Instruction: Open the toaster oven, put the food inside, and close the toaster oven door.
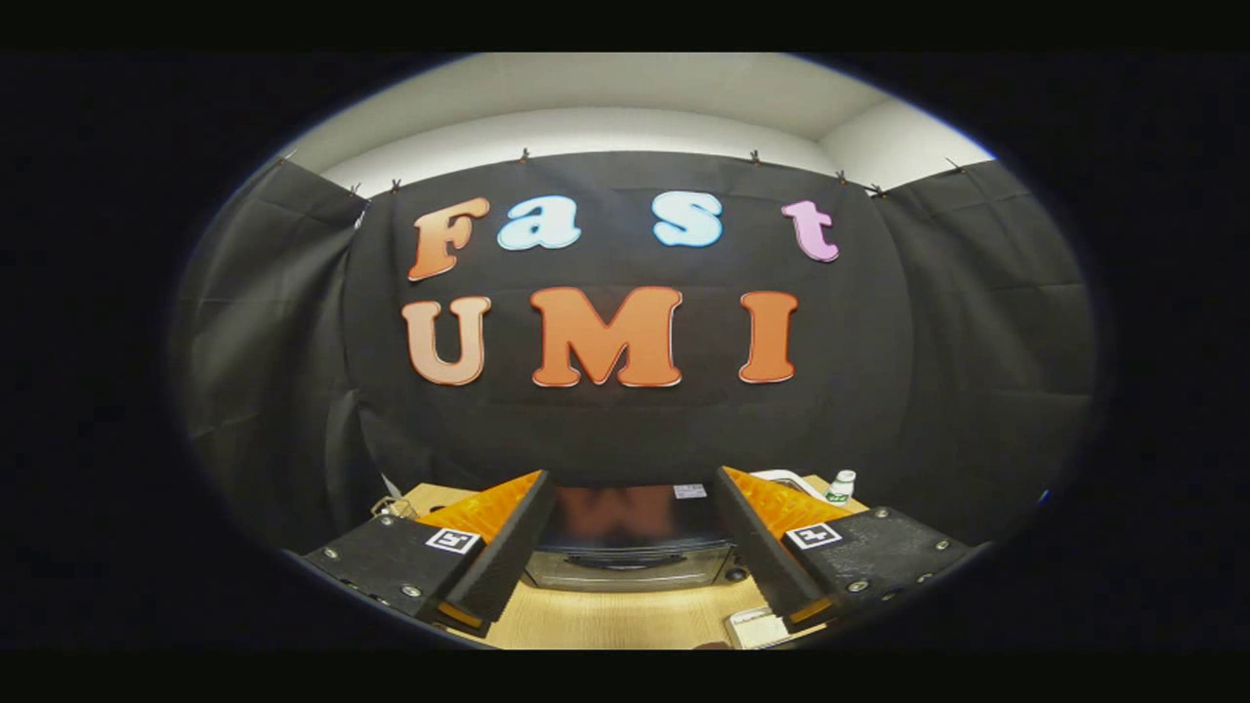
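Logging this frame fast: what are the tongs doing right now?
Tongs: open, holding nothing, spread above the shiny black toaster oven on the light wooden table.

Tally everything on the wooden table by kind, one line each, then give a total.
Toaster oven, seen between the open gripper fingers: 1
Small bottle with white cap: 1
White dish, partly hidden behind a finger: 1
Pale flat item near the table edge, unclear what: 1
Small cluttered object, unclear what: 1
Total: 5

one toaster oven (630, 547), one small bottle (841, 485), one tool (630, 488), fingers apart
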Available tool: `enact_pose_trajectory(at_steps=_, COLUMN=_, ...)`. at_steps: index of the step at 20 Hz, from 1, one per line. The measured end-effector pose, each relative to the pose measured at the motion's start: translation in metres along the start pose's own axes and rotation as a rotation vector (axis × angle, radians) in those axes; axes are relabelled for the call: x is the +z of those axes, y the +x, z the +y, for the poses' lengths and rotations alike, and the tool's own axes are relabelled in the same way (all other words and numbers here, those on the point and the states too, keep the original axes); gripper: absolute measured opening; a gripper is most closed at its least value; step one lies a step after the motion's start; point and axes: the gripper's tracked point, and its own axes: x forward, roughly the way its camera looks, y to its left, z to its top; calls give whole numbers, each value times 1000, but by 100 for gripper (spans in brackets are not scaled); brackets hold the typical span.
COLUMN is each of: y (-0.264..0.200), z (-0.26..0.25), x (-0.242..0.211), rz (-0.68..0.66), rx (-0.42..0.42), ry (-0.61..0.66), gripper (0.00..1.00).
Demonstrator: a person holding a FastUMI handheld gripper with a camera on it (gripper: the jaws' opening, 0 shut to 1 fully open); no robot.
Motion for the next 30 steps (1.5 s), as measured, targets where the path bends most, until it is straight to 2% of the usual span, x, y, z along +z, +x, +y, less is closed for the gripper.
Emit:
enact_pose_trajectory(at_steps=10, y=77, z=13, x=-118, rz=236, rx=37, ry=-109, gripper=98)
enact_pose_trajectory(at_steps=14, y=105, z=16, x=-150, rz=302, rx=56, ry=-132, gripper=98)
enact_pose_trajectory(at_steps=21, y=129, z=26, x=-179, rz=393, rx=105, ry=-92, gripper=98)
enact_pose_trajectory(at_steps=23, y=128, z=25, x=-185, rz=413, rx=105, ry=-106, gripper=98)
enact_pose_trajectory(at_steps=26, y=127, z=28, x=-183, rz=426, rx=105, ry=-52, gripper=98)
enact_pose_trajectory(at_steps=30, y=120, z=24, x=-186, rz=445, rx=97, ry=-77, gripper=98)
